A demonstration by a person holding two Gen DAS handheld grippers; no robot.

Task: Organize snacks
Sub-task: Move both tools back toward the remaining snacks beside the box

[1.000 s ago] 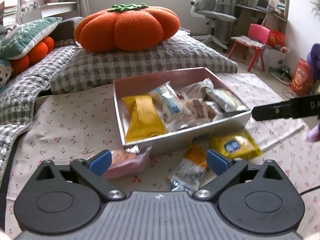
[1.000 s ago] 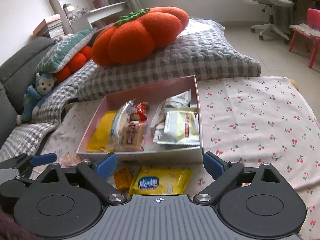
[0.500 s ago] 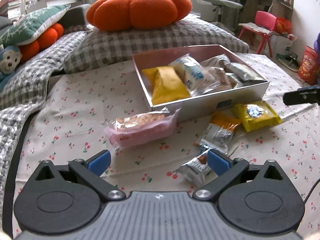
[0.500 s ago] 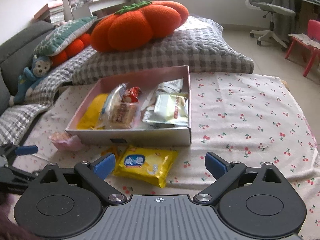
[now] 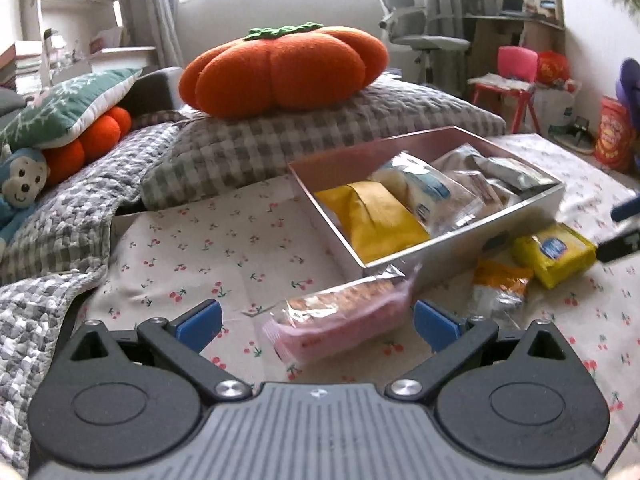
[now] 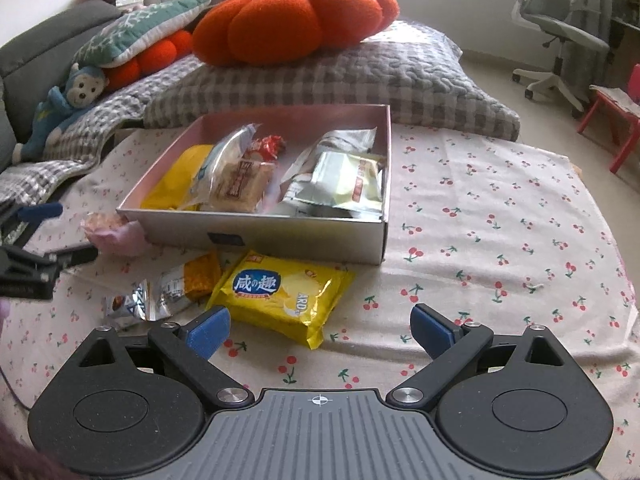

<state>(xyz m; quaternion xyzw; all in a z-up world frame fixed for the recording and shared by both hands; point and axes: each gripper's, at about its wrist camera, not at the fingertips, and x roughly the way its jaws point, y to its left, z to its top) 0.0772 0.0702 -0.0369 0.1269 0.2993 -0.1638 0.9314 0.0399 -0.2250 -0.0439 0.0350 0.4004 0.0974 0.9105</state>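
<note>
A shallow pink-lined box (image 5: 532, 210) (image 6: 280, 232) holds several snack packs on the cherry-print cloth. In front of it lie a pink biscuit pack (image 5: 340, 318) (image 6: 114, 230), an orange-and-silver packet (image 5: 500, 280) (image 6: 176, 286) and a yellow cracker pack (image 5: 554, 250) (image 6: 280, 294). My left gripper (image 5: 316, 324) is open, its blue fingertips on either side of the pink pack's near end. My right gripper (image 6: 320, 326) is open just short of the yellow pack, with nothing between its fingers.
A big orange pumpkin cushion (image 5: 284, 68) sits on a checked pillow (image 5: 320, 132) behind the box. A blue monkey toy (image 6: 64, 108) and more cushions lie at the left. An office chair (image 6: 560, 36) and a red stool (image 5: 508, 84) stand beyond the cloth.
Both grippers first pulled back from the box. The left one has since swung left and closed in on the pink pack; the right one has moved nearer the yellow pack. Both stay open.
</note>
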